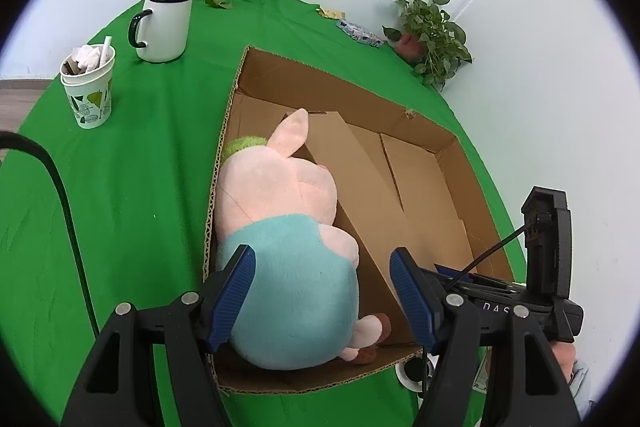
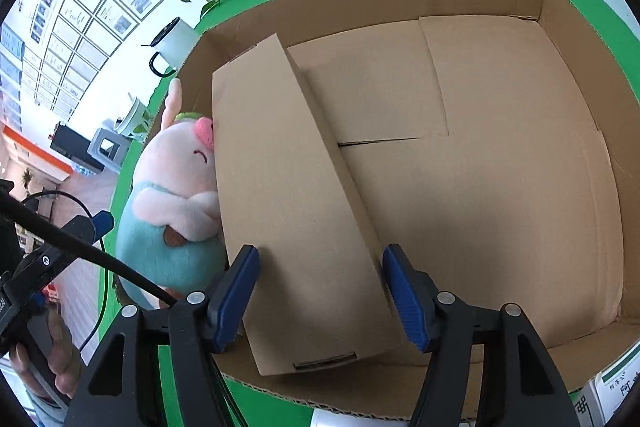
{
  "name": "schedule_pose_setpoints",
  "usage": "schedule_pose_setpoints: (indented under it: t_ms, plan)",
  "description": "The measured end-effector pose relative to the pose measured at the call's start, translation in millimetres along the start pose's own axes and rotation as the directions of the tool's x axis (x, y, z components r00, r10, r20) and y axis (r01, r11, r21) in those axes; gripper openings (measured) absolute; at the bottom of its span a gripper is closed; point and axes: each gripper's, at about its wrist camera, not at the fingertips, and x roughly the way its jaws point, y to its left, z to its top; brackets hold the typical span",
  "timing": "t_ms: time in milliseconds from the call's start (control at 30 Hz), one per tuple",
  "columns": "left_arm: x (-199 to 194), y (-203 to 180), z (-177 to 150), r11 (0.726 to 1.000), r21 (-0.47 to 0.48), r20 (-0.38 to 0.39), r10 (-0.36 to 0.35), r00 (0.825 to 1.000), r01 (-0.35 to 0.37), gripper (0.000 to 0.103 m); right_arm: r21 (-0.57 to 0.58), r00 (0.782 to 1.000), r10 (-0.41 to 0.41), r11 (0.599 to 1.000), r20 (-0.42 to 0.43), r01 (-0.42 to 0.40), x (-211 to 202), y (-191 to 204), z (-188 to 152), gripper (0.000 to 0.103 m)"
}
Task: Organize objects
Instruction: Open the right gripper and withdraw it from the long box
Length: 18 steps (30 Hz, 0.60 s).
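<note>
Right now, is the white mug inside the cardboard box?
No, the white mug stands on the green cloth, outside the cardboard box.

Both views were bright and evenly lit, with no harsh glare. Strong fisheye distortion bent the edges, and a dark round vignette closed off the corners. Soft shadow pooled inside the cardboard box (image 2: 480,187) along its near wall. Focus was sharp centrally, slightly softer toward the rim.

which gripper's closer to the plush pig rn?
Left. The left gripper hangs open right over the plush pig, its blue body between the fingers but not pinched. The right gripper is open over the loose cardboard flap beside the pig.
</note>
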Motion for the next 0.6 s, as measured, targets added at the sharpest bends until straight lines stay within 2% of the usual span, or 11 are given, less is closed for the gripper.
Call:
schedule_pose_setpoints:
  t_ms: [133, 267, 500, 600]
  plan:
    - [12, -2, 2, 1.0, -0.003, -0.016, 0.011, 1.0, -0.011, 0.069, -0.009, 0.998, 0.054, 0.998, -0.01, -0.054, 8, 6, 6, 0.059]
    - [14, -6, 4, 1.0, 0.009, -0.014, 0.03, 0.999, -0.03, 0.069, -0.047, 0.999, 0.042, 0.998, -0.023, -0.043, 8, 18, 7, 0.058]
    - [7, 1, 3, 1.0, 0.008, -0.011, 0.028, 1.0, -0.028, 0.069, -0.116, 0.996, 0.061, 0.991, -0.06, -0.068, 2, 28, -14, 0.059]
    - [1, 5, 3, 0.999, 0.008, -0.004, 0.036, 0.999, -0.036, 0.069, -0.08, 0.994, 0.093, 0.992, -0.065, -0.098, 0, 21, -6, 0.059]
